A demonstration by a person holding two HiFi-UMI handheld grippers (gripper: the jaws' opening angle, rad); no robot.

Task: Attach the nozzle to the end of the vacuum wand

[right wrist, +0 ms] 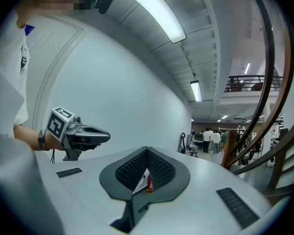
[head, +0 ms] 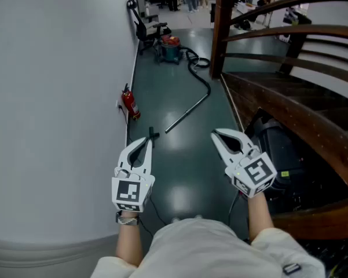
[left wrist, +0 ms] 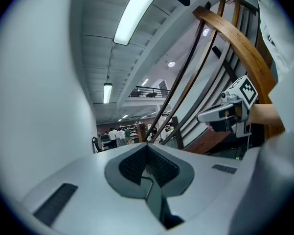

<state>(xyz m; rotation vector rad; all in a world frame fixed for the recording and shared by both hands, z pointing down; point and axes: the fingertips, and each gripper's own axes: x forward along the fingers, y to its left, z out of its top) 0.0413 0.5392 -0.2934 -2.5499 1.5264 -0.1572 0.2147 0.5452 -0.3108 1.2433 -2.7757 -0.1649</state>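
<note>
Holds left hand-held gripper [head: 147, 140] and right hand-held gripper [head: 216, 134] level, both closed on nothing, well short of the vacuum wand [head: 188, 113]. Lies flat on the floor [head: 179, 172] ahead, long axis slanting near-left to far-right, hose running on toward the vacuum cleaner [head: 171, 50]. By the left wall, fire extinguisher [head: 129, 103]; at right, wooden stair rail [head: 289, 33].

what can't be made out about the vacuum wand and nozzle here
Small dark piece: head view, too small to tell if it is the nozzle.
Vacuum wand: head view, end fitting too small; both gripper views, not visible past their own jaws.
Vacuum: head view, far off, detail too small.
</note>
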